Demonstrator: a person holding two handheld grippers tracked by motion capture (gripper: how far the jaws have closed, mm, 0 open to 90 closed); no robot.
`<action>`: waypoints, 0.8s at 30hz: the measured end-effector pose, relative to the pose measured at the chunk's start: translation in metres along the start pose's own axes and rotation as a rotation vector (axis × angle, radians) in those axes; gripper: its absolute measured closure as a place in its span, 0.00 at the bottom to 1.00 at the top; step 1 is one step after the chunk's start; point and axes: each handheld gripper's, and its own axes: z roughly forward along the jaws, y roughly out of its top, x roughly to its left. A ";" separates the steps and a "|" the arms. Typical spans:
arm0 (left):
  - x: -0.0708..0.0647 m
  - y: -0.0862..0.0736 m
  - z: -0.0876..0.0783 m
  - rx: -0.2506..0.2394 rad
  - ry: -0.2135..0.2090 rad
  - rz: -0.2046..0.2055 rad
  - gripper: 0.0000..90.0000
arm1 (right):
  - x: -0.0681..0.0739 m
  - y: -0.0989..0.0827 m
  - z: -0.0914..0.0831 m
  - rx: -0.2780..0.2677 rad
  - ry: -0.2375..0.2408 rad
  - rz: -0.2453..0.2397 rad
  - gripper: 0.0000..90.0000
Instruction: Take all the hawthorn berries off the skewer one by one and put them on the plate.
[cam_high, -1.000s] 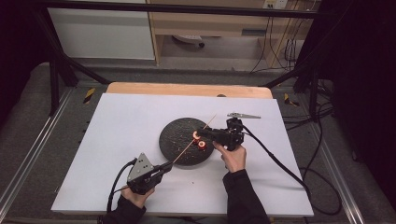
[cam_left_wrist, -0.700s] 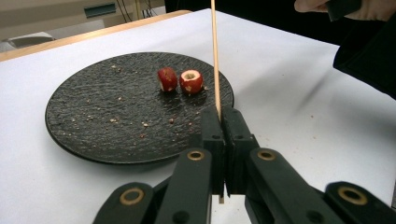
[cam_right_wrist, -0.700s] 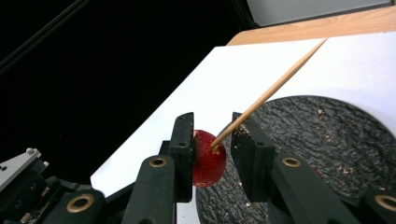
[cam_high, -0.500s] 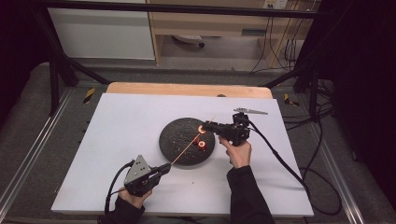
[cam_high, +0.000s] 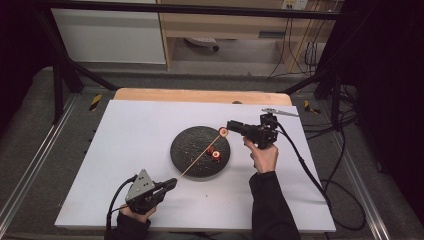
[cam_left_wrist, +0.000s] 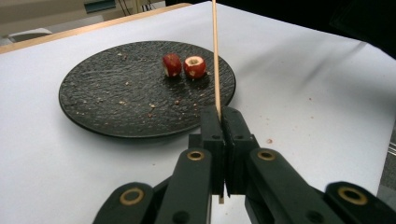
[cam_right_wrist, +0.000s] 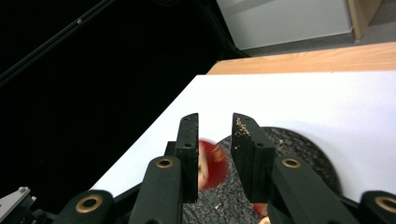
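A black plate (cam_high: 192, 155) lies mid-table with two cored red fruit pieces (cam_high: 213, 152) on it, which the left gripper view shows too (cam_left_wrist: 194, 66). My left gripper (cam_high: 169, 184) near the front edge is shut on a thin wooden skewer (cam_high: 197, 157). The skewer (cam_left_wrist: 215, 56) slants up over the plate (cam_left_wrist: 107, 98) from the closed jaws of the left gripper (cam_left_wrist: 222, 112). My right gripper (cam_high: 230, 126) hovers at the plate's far right rim, holding a third red piece (cam_high: 223, 132) at the skewer's tip. That piece (cam_right_wrist: 212, 163) sits blurred between the jaws of the right gripper (cam_right_wrist: 215, 122).
A white sheet (cam_high: 130, 135) covers the table, with a wooden edge (cam_high: 200, 95) at the back. Crumbs dot the plate. Black cables (cam_high: 320, 185) trail off the table's right side. Dark frame posts (cam_high: 60, 80) stand at the left.
The right gripper has carried the red piece from over the plate's middle up and back to the far right rim, at the skewer's tip. The left gripper has hardly moved.
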 end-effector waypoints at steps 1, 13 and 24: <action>0.001 0.000 -0.001 0.000 0.002 -0.003 0.99 | 0.000 0.001 -0.002 -0.004 -0.007 -0.006 0.81; 0.006 -0.001 -0.002 -0.011 -0.001 -0.024 0.99 | 0.000 -0.016 0.014 -0.007 0.048 -0.008 0.52; 0.004 -0.001 -0.001 -0.009 -0.022 -0.015 0.99 | -0.004 -0.019 0.023 0.020 0.094 0.008 0.75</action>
